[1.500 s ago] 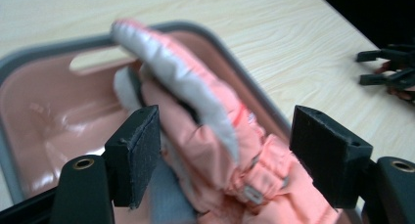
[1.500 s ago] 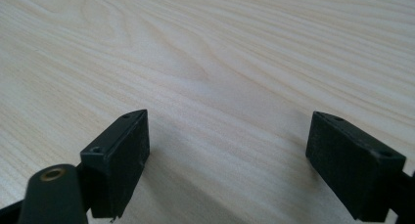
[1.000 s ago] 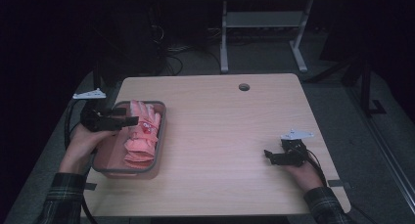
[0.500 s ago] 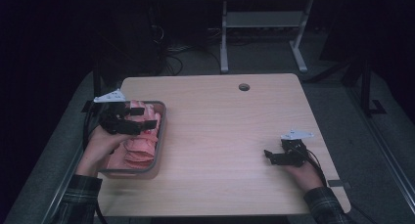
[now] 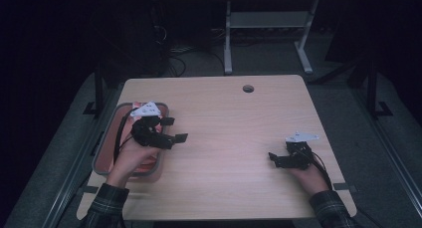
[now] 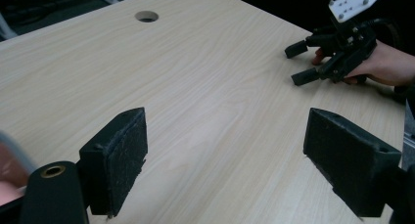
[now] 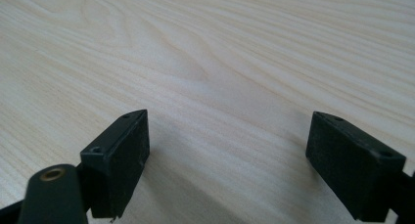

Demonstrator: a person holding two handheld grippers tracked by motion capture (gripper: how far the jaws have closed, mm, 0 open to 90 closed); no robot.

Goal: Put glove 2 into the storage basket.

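Note:
A grey tray (image 5: 98,149) holding pink soft items (image 5: 109,151) sits at the table's left edge. My left gripper (image 5: 174,129) hovers just past the tray's right rim, over bare wood, pointing right. In the left gripper view it (image 6: 225,160) stands open with nothing between the pads, and a pink edge (image 6: 7,187) of the tray's contents shows at the lower left. My right gripper (image 5: 273,160) rests low near the table's front right, pointing left. Its own view shows it (image 7: 227,165) open over bare wood. It also appears far off as the other gripper (image 6: 303,62).
The light wooden table (image 5: 229,118) has a round cable hole (image 5: 248,88) near its far edge, also seen as the hole (image 6: 146,16). Dark floor, cables and a white table frame (image 5: 229,44) lie beyond the far edge.
My left gripper has moved from above the tray to the right, out over the bare table, still open and holding nothing. The right gripper has stayed put.

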